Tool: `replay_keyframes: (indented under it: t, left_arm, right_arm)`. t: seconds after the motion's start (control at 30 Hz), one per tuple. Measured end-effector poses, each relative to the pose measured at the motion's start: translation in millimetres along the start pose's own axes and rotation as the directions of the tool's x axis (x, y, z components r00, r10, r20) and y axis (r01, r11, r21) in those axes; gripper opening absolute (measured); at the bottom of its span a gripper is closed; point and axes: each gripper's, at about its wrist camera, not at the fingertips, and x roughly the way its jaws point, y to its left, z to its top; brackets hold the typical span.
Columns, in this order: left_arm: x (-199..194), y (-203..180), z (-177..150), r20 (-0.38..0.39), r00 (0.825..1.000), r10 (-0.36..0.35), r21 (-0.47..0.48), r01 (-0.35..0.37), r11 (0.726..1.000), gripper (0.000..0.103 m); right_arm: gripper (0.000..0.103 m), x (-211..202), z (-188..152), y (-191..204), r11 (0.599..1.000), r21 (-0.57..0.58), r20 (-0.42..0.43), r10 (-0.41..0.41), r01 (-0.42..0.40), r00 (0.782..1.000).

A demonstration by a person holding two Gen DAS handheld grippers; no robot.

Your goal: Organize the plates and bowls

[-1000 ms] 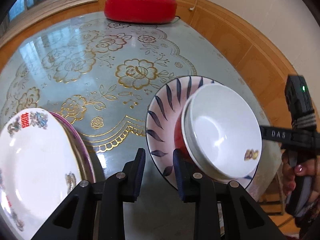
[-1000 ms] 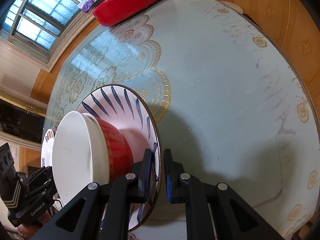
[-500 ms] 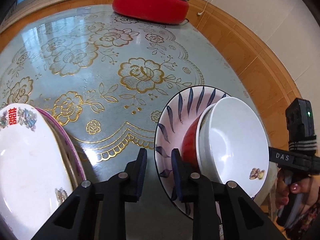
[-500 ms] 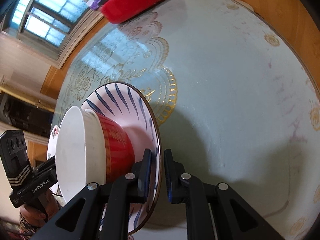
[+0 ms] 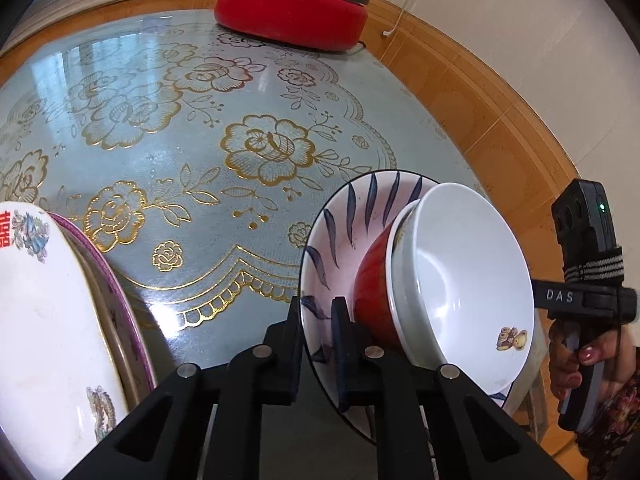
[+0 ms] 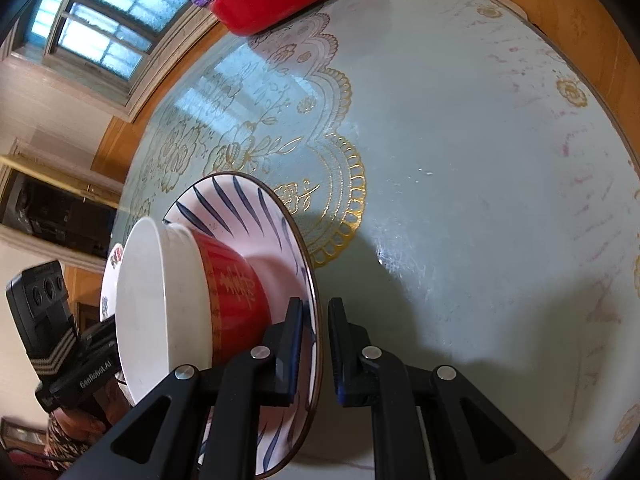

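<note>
A round counter under a pale blue cloth with gold flowers is filling both views. At its far edge a red lidded cooker is sitting. At the near left, a stack of flowered plates is lying. On the near right, a blue-leaf plate is carrying a red bowl with a white bowl nested inside it. The left tongs have just been closing and are now clenching the plate's near left rim. The right tongs are gripping the opposite rim of the same plate, with a person's hand working them.
</note>
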Motion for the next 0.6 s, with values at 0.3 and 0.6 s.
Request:
replay_keyframes:
  t: [0.3,0.6]
  left_arm:
    - [1,-1,-1,0.004,1.0,0.023,0.005,-0.023,1.0,0.014]
    - [1,-2,-3,0.025,0.999,0.02,0.012,-0.021,1.0,0.009]
  right_arm:
    - [0.012,5,6,10,0.999,-0.051,-0.017,-0.01,0.009,1.0]
    - [0.011,6,5,14,0.996,-0.084,-0.005,-0.022,0.021,1.0]
